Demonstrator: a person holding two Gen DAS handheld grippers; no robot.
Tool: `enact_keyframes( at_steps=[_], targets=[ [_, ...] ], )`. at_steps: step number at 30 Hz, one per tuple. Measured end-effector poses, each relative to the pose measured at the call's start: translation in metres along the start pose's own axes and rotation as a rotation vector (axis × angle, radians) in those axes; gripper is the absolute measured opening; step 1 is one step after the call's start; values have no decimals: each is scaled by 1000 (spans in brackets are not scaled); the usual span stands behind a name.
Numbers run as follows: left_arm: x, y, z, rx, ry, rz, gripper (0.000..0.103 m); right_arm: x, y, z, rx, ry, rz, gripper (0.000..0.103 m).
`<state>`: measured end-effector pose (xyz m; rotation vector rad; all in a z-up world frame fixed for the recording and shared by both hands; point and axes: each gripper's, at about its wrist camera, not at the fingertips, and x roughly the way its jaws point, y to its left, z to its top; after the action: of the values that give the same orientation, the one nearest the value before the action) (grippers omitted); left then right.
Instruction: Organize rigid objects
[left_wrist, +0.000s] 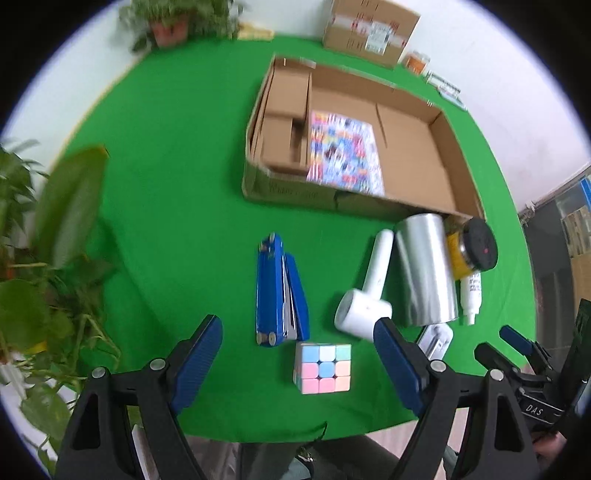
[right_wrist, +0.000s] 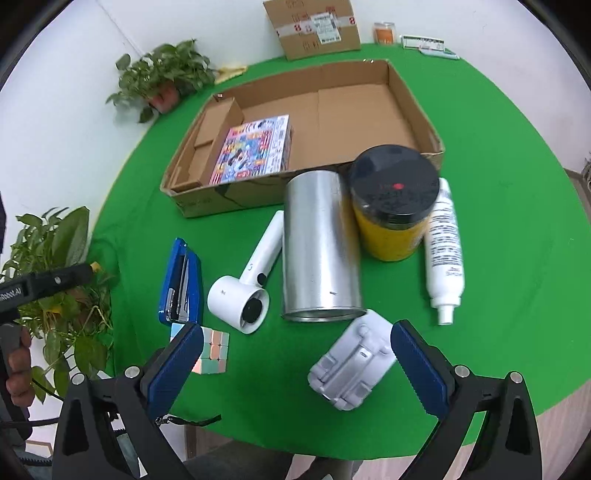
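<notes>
Both grippers are hanging released: left gripper (left_wrist: 297, 354) over pastel cube (left_wrist: 322, 367), right gripper (right_wrist: 297, 356) over grey holder (right_wrist: 351, 365), lower centre.

cube (left_wrist: 322, 367): between my left fingers (left_wrist: 199, 354)
stapler (left_wrist: 280, 291): just beyond it
holder (right_wrist: 352, 365): between my right fingers (right_wrist: 417, 365)

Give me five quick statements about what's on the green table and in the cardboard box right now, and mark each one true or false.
1. The colourful flat pack lies inside the cardboard box. True.
2. The silver can stands upright. False: it lies on its side.
3. The left gripper is open and holds nothing. True.
4. The blue stapler is in the box. False: it lies on the green cloth, near the pastel cube.
5. The yellow jar has a white lid. False: the lid is black.
</notes>
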<state>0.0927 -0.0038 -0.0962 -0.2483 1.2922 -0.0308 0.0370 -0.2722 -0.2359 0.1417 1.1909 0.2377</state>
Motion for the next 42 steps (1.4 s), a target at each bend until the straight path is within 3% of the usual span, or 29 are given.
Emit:
enact_keyframes(
  at_steps=[10,16,20,23,28,30,33,36,42],
  targets=[
    [81,14,30,56,184,-97,82,53,52,14,-49,129,-23,102],
    [123,20,48,63,279,-69,80,61,48,22,-14,137,-52,102],
    [126,16,60,80,285,-88,79,68,29,28,37,124,-120,102],
    [122,-1,72,127,274,-115,79,76,7,38,76,104,-174,102],
    [116,-35,85,204,273,-139,79,115,2,51,-24,125,-185,101],
    [113,-47,86,223,273,-154,79,131,0,50,-35,153,-191,86],
    [116,-67,88,235,291,-181,79,138,-7,39,-9,167,-153,83],
    [125,-89,83,252,331,-235,79,130,-12,20,0,166,-96,83],
    [167,-160,51,330,495,-336,79,109,-29,-30,33,191,-31,84]
  ],
)
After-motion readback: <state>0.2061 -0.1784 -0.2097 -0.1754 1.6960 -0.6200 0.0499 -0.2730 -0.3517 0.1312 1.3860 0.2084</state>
